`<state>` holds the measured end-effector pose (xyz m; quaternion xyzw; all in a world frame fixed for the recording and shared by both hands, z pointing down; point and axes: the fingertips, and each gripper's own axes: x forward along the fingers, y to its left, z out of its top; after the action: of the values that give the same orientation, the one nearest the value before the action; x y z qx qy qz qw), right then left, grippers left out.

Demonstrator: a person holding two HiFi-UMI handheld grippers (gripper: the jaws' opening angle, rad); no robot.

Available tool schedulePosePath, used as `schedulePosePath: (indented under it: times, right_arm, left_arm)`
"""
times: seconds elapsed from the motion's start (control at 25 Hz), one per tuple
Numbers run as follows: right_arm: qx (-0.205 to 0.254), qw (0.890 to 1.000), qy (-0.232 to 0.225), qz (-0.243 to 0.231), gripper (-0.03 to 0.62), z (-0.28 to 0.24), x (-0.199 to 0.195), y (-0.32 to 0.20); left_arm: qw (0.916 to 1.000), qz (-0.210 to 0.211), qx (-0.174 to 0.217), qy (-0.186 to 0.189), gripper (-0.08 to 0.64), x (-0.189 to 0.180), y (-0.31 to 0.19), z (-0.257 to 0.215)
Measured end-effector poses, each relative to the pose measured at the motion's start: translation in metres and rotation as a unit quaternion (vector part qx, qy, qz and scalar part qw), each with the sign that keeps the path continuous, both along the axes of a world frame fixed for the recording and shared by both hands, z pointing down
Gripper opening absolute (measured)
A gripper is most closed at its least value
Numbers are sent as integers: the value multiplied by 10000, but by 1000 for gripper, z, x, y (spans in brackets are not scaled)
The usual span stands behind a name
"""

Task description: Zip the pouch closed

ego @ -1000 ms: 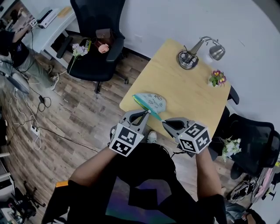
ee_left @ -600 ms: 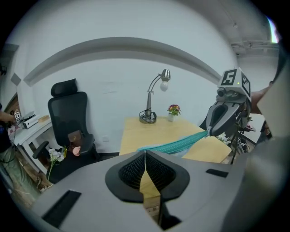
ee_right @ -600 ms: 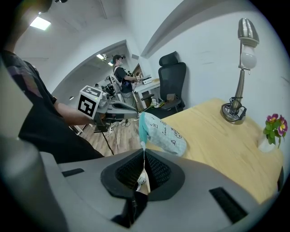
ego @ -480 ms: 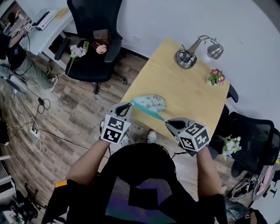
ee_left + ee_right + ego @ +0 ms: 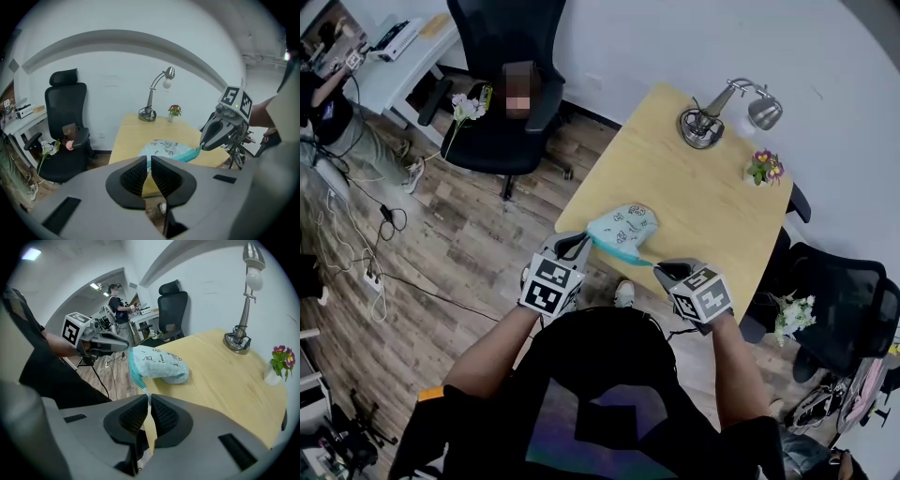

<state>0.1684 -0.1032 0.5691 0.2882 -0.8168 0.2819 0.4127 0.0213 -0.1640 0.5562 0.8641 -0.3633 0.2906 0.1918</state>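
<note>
- Head view: the pouch [image 5: 623, 228] lies on the near corner of the table [image 5: 703, 187]. Its teal zipper edge [image 5: 623, 252] faces the person and runs crosswise from one tool to the other. The left gripper [image 5: 574, 246] sits at the pouch's left end, and the right gripper [image 5: 664, 270] sits at the far end of the zipper line. The body of the pouch lies just beyond both tips. Both forearms reach forward from the chest, and the tools tilt downward and converge on the table edge. Neither hand looks clearly nearer.
- Left gripper view: the left gripper's [image 5: 150, 161] jaws are pressed almost together. Their tips meet the near corner of the pouch [image 5: 164, 149] and appear to nip it. From here the pouch stretches away to the right, its teal edge leading to the right gripper [image 5: 206, 143].
- Right gripper view: the right gripper's [image 5: 149, 401] jaws are opening. The thin pale zipper pull [image 5: 147, 397] stands between the pads, which look to be touching it. The pouch [image 5: 159, 363] lies straight ahead and slightly left, resting on the wood. The left gripper [image 5: 123, 345] is at its far end.
- Judgement: the pull sits at the right-hand end of the zipper edge, so the zip looks run home. What seems left is freeing the pull without dragging it back along that line.
</note>
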Motion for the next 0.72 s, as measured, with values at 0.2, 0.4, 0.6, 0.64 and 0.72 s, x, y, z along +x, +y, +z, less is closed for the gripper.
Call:
schedulePosePath:
  times: [0.2, 0.4, 0.6, 0.64, 0.72]
  right_arm:
    - [-153, 9997, 84, 146, 60, 17, 6, 2]
    - [-203, 9993, 99, 296, 122, 17, 15, 8]
    - [475, 9963, -102, 714, 129, -30, 23, -6]
    - [660, 9944, -174, 808, 129, -42, 22, -11]
    - [1087, 9888, -292, 980, 127, -68, 17, -22]
  left_arm:
    - [9998, -122, -84, 97, 15, -4, 5, 3]
    - [9996, -228, 6, 179, 15, -5, 6, -7]
    - [9981, -429, 311, 314, 15, -8, -1, -35]
    - [9975, -454, 400, 361, 15, -6, -2, -44]
    - [9959, -486, 602, 471, 15, -2, -4, -63]
